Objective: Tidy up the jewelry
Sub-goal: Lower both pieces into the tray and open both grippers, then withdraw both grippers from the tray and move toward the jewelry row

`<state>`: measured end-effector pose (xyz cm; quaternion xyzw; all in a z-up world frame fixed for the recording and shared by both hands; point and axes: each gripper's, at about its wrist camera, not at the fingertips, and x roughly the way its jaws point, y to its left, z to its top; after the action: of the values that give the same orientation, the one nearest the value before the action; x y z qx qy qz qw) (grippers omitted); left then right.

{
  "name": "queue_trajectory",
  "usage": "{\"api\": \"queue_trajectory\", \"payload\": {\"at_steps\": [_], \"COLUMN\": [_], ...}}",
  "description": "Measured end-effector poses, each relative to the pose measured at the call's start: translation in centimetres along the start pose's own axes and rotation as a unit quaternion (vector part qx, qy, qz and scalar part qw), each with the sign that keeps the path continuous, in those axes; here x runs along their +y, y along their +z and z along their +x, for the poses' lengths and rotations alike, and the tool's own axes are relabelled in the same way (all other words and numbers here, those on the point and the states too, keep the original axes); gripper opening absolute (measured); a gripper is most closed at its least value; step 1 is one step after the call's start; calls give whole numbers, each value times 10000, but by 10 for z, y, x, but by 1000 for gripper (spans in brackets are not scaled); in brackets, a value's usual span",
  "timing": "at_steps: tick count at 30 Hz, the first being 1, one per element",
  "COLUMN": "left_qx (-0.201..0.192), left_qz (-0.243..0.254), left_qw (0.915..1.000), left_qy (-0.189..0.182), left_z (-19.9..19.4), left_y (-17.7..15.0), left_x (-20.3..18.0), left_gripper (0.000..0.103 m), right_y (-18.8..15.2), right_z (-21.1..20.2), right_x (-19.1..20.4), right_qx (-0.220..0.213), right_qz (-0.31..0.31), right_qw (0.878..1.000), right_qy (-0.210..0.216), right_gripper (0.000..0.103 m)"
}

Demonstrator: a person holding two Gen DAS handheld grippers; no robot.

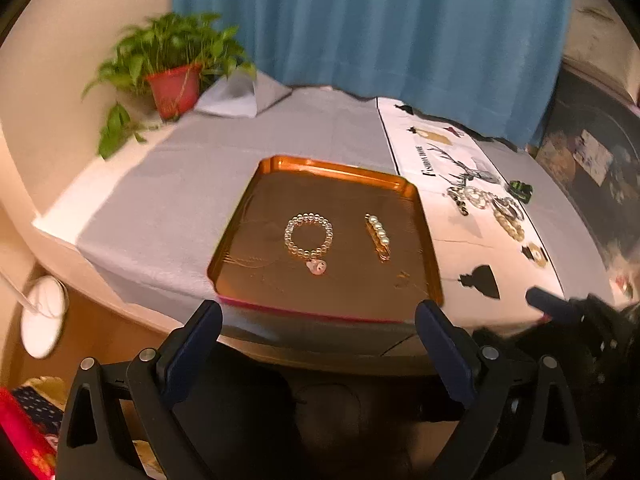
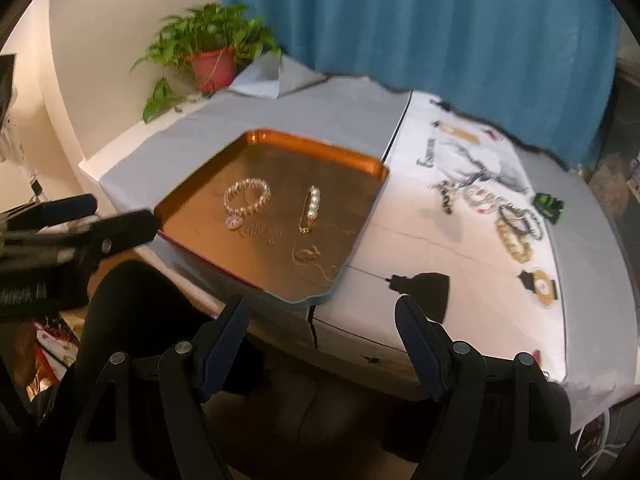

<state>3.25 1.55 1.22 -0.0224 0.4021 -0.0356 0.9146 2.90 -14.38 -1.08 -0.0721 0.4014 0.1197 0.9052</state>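
Both claws gape empty: the loose jewelry pile (image 2: pixel 508 216) lies ahead and right of the right claw (image 2: pixel 322 344), the nearer one, while the left claw (image 1: pixel 318 344) faces the tray (image 1: pixel 430 256).

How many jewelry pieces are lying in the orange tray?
3. In the tray, the pearl bracelet with a pink charm lies left, the pearl pin lies beside it on the right, and a thin gold chain lies nearer the front. Blur could hide another.
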Motion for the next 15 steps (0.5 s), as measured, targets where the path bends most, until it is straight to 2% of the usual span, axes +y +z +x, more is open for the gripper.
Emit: {"api": "queue_trajectory", "payload": {"at_steps": [8, 15], "left_qx": [-230, -377], "left_qz": [225, 358], "left_qw": [9994, 9985], "left_qy": [141, 170], "left_z": [-40, -56], "left_y": [-15, -18], "left_x": [-22, -36], "left_gripper": [96, 96], "right_y": [-17, -26], "right_z": [-34, -51], "right_x": [-2, -6], "right_qx": [-258, -412], "right_qz": [99, 155], "right_qw": [9995, 9989], "right_qy": [154, 174], "right_gripper": [76, 76]}}
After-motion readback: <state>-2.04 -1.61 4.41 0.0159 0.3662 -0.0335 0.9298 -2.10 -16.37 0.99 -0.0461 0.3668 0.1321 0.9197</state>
